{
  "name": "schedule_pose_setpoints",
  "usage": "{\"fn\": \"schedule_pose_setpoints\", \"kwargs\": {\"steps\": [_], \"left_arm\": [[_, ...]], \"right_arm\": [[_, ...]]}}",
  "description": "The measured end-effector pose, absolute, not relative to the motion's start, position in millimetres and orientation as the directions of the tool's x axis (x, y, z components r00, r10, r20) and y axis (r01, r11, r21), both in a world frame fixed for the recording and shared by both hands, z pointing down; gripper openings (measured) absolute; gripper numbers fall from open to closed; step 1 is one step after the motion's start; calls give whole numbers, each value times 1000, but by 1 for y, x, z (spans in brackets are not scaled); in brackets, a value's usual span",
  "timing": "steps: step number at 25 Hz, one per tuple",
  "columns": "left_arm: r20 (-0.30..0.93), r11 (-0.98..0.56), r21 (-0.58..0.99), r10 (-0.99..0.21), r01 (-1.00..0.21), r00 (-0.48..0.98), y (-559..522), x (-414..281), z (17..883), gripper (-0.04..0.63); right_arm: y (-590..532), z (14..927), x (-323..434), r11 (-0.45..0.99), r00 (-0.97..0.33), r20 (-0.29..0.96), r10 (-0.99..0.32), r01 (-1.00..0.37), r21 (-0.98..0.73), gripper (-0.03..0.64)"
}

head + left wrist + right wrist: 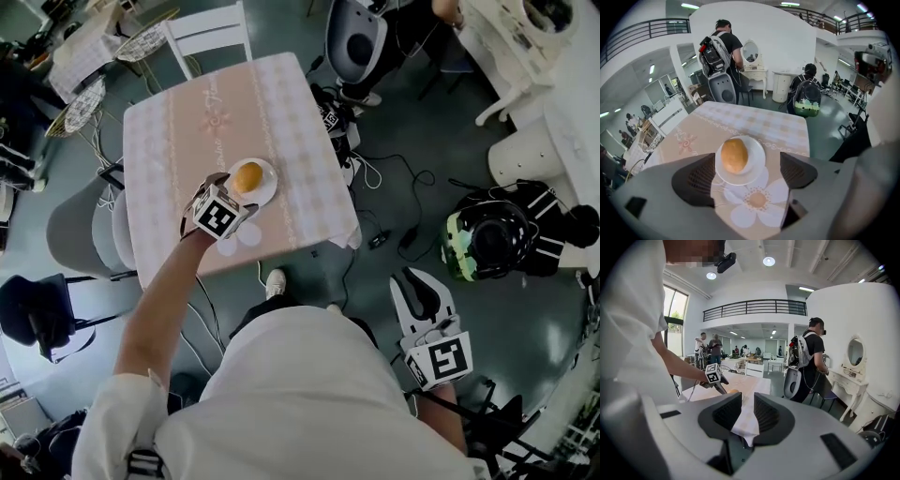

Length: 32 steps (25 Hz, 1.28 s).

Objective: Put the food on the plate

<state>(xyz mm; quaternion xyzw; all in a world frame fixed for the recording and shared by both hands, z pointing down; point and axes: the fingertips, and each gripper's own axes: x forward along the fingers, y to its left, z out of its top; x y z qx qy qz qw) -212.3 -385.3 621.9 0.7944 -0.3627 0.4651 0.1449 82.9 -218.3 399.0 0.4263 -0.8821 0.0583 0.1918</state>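
Note:
A round golden bun (247, 176) lies on a small white plate (266, 189) near the front of the pink-clothed table (187, 112). My left gripper (228, 190) hovers just in front of the plate, open, with nothing held. In the left gripper view the bun (734, 155) and the plate (757, 164) sit just beyond the wide-spread jaws of the left gripper (747, 177). My right gripper (419, 289) hangs low at my right side, off the table. In its own view the right gripper (747, 414) is shut with only a slim gap and holds nothing.
A white chair (206, 33) stands at the table's far end and grey chairs (80, 230) at its left. Cables (394, 178) and a green-trimmed backpack (487, 239) lie on the floor to the right. A person with a backpack (719, 47) stands beyond the table.

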Motion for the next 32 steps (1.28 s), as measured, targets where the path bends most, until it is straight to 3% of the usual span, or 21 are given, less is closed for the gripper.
{"fn": "schedule_pose_setpoints", "kwargs": {"steps": [4, 8, 12, 15, 24, 32], "left_arm": [[766, -627, -142, -560, -766, 316, -355, -202, 584, 433], [648, -550, -68, -659, -833, 382, -308, -184, 539, 406], [513, -445, 19, -764, -895, 391, -240, -163, 496, 211], [446, -370, 76, -818, -926, 364, -191, -142, 471, 12], [315, -407, 188, -837, -894, 448, -84, -77, 404, 9], [277, -510, 173, -796, -842, 539, -28, -66, 381, 9]], "right_arm": [[-216, 399, 91, 698, -633, 365, -683, -712, 72, 89], [-205, 401, 97, 768, -704, 348, -619, -636, 79, 89], [-184, 407, 108, 830, -762, 363, -536, -554, 61, 88], [-175, 418, 117, 876, -805, 378, -456, -482, 31, 81], [-144, 419, 81, 956, -880, 384, -279, -291, 29, 31], [-98, 397, 48, 951, -881, 362, -303, -301, 64, 20]]}}
